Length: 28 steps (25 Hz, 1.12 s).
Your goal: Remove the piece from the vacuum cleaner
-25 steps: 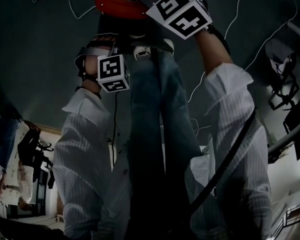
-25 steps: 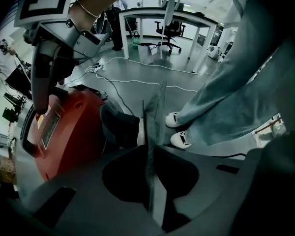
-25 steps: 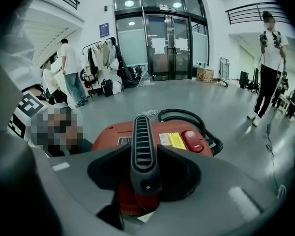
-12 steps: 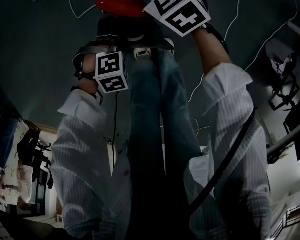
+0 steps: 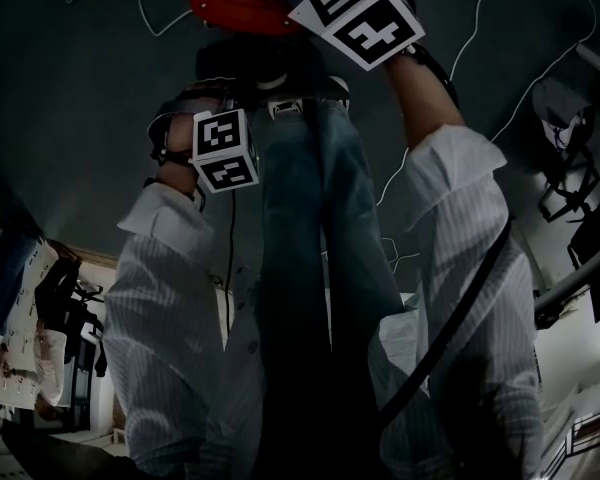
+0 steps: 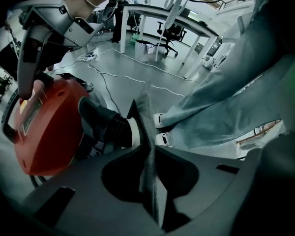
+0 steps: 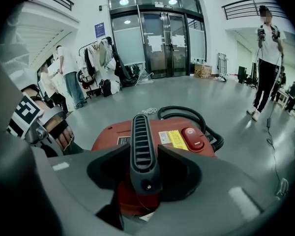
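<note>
We grip ribbed black handle [image 7: 141, 132] in right gripper [image 7: 145, 154], long axis along rounded red vacuum cleaner [image 7: 184, 129]; left gripper [image 6: 146, 112] jaws together, empty.

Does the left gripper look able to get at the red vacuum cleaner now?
Probably yes: the left gripper hangs close beside the vacuum cleaner, whose red side lies bare; the right gripper grips only the handle.
</note>
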Each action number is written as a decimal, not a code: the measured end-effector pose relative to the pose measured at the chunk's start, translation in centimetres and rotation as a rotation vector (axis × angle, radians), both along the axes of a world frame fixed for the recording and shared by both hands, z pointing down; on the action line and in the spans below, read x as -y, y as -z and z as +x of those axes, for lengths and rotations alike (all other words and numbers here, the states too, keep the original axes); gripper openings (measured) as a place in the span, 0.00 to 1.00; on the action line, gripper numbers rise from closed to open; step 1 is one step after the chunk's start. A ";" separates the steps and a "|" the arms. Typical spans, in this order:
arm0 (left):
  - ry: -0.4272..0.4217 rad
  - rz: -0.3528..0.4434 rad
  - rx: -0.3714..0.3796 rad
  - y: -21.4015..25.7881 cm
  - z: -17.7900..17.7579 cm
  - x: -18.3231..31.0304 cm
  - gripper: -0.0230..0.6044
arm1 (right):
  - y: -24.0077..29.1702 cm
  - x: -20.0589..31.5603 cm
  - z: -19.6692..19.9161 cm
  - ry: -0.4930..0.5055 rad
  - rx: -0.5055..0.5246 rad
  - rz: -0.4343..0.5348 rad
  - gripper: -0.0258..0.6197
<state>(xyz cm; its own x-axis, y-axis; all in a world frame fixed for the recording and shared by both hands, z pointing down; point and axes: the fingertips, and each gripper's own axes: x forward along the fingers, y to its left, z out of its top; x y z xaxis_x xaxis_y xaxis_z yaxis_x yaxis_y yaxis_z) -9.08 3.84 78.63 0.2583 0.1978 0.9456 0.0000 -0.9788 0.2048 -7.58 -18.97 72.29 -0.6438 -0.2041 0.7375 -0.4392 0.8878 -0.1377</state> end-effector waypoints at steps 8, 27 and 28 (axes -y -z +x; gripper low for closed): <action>-0.046 -0.260 -0.018 -0.5 -0.9 -13.5 0.07 | 0.1 -0.1 -0.1 0.016 0.013 0.010 0.29; 0.214 -0.178 -0.116 15.9 2.9 -4.2 0.07 | 19.2 -3.9 3.0 -0.140 0.170 0.114 0.04; 0.230 -0.165 -0.122 18.1 3.4 -4.1 0.07 | 21.9 -4.3 3.4 -0.154 0.188 0.126 0.04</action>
<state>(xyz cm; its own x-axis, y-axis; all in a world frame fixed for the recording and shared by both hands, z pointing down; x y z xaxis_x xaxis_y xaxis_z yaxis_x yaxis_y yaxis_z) -5.68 7.91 60.54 0.4236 0.2690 0.8650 -0.1833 -0.9097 0.3727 -4.19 -14.66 50.37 -0.7215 -0.3924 0.5704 -0.5473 0.8279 -0.1227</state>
